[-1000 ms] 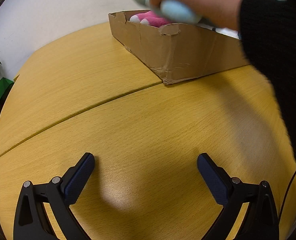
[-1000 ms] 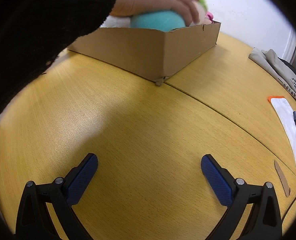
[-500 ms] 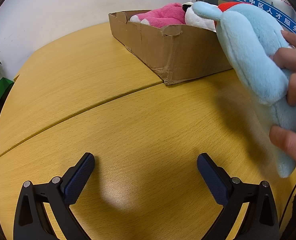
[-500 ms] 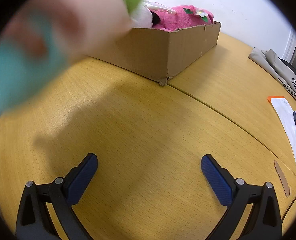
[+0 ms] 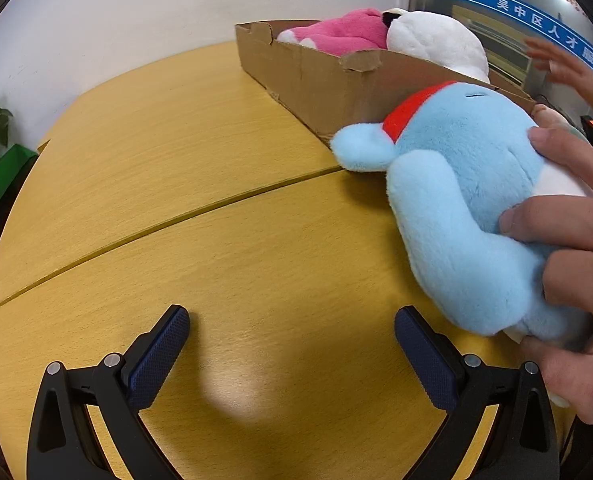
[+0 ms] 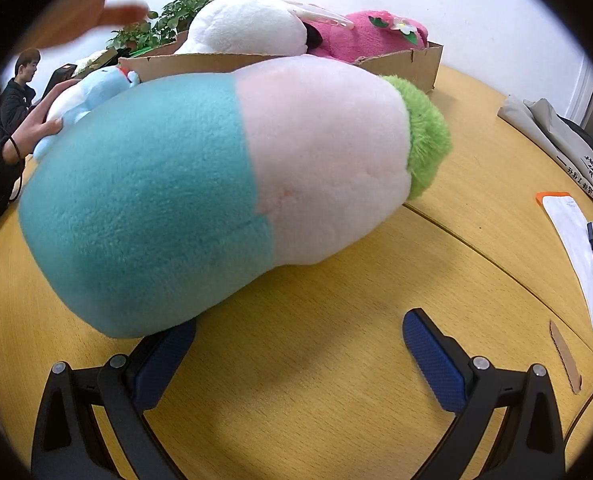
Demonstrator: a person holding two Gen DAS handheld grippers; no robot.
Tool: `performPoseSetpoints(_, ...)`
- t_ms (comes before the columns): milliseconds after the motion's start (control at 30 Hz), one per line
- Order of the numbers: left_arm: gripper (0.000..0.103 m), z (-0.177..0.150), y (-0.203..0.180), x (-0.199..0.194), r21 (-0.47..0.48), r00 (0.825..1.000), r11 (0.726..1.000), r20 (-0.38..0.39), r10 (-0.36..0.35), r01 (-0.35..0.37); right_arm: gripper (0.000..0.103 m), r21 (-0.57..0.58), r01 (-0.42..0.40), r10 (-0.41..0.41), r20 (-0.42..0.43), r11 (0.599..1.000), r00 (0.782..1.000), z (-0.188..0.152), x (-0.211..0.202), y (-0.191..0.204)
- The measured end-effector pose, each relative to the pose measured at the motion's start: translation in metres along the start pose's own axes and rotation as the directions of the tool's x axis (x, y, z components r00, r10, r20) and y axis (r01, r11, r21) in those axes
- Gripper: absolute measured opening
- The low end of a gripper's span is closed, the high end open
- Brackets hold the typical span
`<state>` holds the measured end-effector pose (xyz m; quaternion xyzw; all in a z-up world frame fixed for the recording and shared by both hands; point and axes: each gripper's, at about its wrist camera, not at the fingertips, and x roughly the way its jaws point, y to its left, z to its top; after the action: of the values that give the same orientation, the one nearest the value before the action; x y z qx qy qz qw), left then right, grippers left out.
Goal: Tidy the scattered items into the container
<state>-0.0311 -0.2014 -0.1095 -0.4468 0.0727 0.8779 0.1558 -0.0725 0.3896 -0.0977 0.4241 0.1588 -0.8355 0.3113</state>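
desk point(image 5: 200, 216) surface is yellow wood-grain with a seam across it. left tool point(image 5: 292, 344) sits low over the desk, fingers spread wide apart, nothing between them. right tool point(image 6: 298, 350) likewise stands spread apart and holds nothing; its left finger is partly hidden behind a large teal, pale pink and green plush point(image 6: 216, 184) lying on the desk directly ahead. cardboard box point(image 5: 316, 80) stands at the far side of the desk and contains a pink plush point(image 5: 344, 34) and a white plush point(image 5: 436, 42), both rising above the rim. light blue plush point(image 5: 468, 208) with a red collar is gripped by a bare hand point(image 5: 576, 264) at the right of the left view, just in front of the box corner. white pouch point(image 6: 576, 256) and a cable lie on the desk at the far right.
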Motion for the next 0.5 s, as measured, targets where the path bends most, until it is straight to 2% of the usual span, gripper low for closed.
performPoseSetpoints(500,0.103,0.0003,0.0016,-0.0008,-0.005,1.0,1.0,0.001,0.007,-0.007,0.103,0.002,0.001,-0.001,0.0,1.0,1.0,0.0007,0.0003,0.0)
